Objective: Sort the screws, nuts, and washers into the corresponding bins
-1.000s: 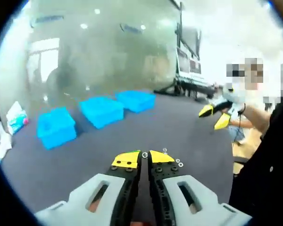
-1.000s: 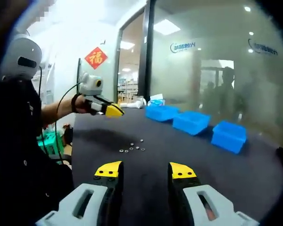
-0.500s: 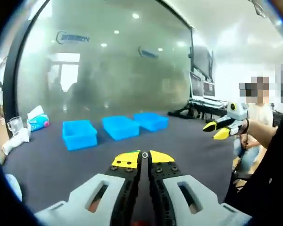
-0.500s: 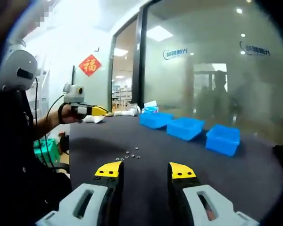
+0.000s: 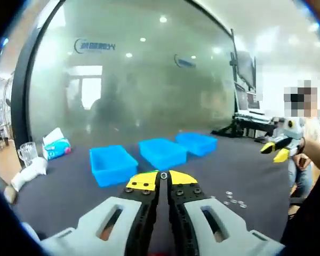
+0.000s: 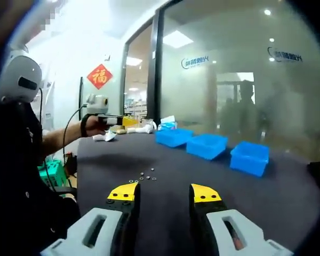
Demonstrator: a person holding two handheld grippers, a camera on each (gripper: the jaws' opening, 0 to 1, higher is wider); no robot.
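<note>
Left gripper is up off the table, yellow tips pressed together with a tiny silver ring pinched right at the tip. It looks like a washer, tho it's too small to rule out a nut. It's aimed toward the three blue bins, which sit in a row on the dark table near the glass wall. From this angle the left bin and middle one are just beyond the tips, so the carry is prob. a drop-off run; which bin is meant for washers I can't tell, no labels readable.

Rest of the loose hardware lies as a small scatter on the table, to the right of the left gripper in its view, well apart from the bins (that's the pile left to work thru). In the right gripper view the same scatter sits just ahead of the jaws.

Right gripper has its fingers spread wide w/ nothing between them, held low and pointing over the pile, probably staged for the next pick while the left delivers. Left gripper shows there too, held out over the table's far edge beside a tissue pack.

Sorting looks barely begun.
</note>
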